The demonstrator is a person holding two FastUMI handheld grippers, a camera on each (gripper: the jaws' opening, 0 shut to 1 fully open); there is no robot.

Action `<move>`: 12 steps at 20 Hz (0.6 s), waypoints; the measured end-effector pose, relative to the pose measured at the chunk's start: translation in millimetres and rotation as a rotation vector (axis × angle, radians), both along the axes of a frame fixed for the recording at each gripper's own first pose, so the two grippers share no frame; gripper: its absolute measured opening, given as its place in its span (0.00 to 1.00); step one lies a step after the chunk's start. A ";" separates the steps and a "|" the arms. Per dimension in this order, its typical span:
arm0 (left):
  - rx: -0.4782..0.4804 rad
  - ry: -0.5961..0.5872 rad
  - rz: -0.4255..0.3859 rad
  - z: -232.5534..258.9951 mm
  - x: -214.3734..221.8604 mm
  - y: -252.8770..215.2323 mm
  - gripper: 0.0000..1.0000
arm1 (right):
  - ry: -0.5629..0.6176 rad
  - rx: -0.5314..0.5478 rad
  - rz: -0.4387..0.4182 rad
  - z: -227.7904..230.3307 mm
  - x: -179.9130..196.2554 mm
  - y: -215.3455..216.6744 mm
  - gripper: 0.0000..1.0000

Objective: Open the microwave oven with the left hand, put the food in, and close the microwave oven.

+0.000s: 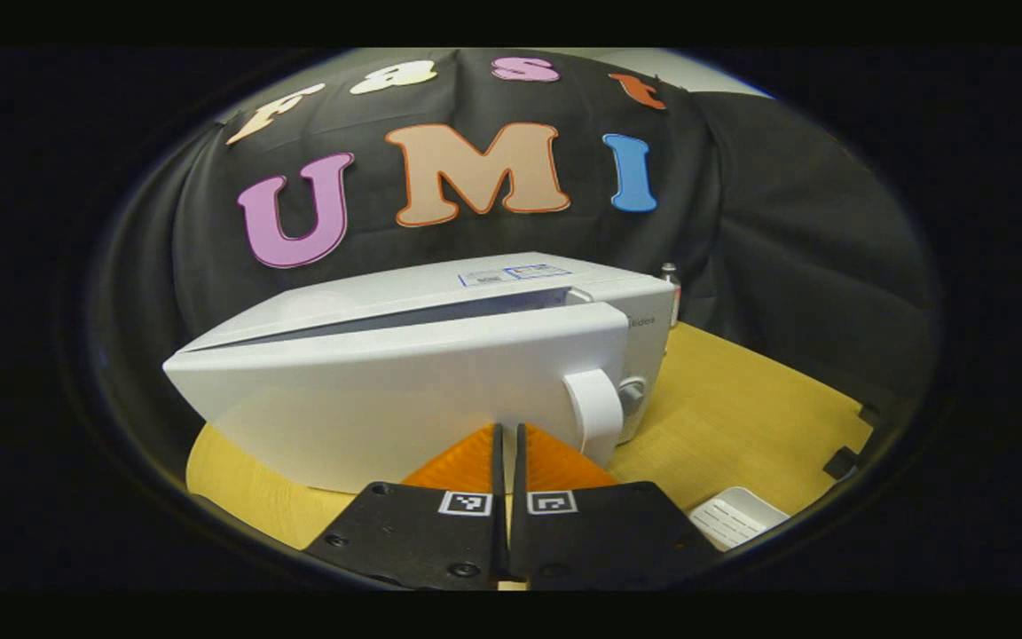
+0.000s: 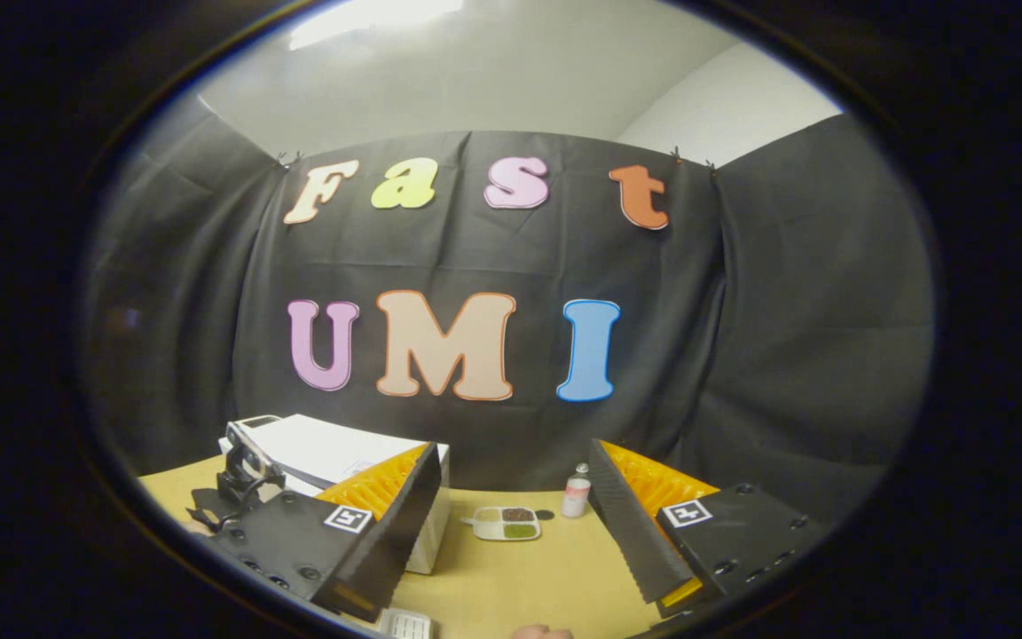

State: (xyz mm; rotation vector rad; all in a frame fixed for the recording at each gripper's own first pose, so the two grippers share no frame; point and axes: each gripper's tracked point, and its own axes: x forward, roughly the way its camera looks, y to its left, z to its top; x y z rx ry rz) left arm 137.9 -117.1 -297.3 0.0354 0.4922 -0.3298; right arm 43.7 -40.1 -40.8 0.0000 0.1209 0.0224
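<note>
In the left gripper view, the left gripper (image 1: 507,444) sits at six o'clock with its two fingers (image 1: 467,461) pressed together, only a thin slit between them, clenched on nothing. Their tips point at the lower edge of the microwave oven's door (image 1: 404,390), very close to it; whether they touch cannot be told. The white microwave oven (image 1: 493,293) stands straight ahead, its door swung partly out from the body, with a gap showing along the top. The door's curved handle (image 1: 595,413) is just at one o'clock from the fingertips, and a round knob (image 1: 632,390) sits right beside it on the control panel. The oven rests on a wooden table (image 1: 742,399). At four o'clock, near the table's edge, lies a small white tray (image 1: 735,516).

In the right gripper view, the right gripper (image 2: 511,497) is at six o'clock, its fingers (image 2: 387,497) spread wide apart, released and empty. Between them, farther off on the table (image 2: 520,577), lies the food, a compartment tray (image 2: 507,523) with dark and green portions. A small bottle (image 2: 577,494) stands just at two o'clock from it. At nine o'clock the microwave oven (image 2: 325,444) stands, with the other gripper (image 2: 240,479) in front of it.
</note>
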 end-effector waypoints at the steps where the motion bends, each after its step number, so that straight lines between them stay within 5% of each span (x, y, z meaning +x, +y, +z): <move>1: 0.002 -0.008 -0.008 -0.2 3.9 -4.8 0.00 | 0.004 0.003 -0.002 -0.2 -1.1 -0.9 0.96; 12: -0.056 -0.017 0.016 4.6 25.4 -10.7 0.00 | 0.020 -0.011 0.001 -11.1 -2.0 -4.1 0.96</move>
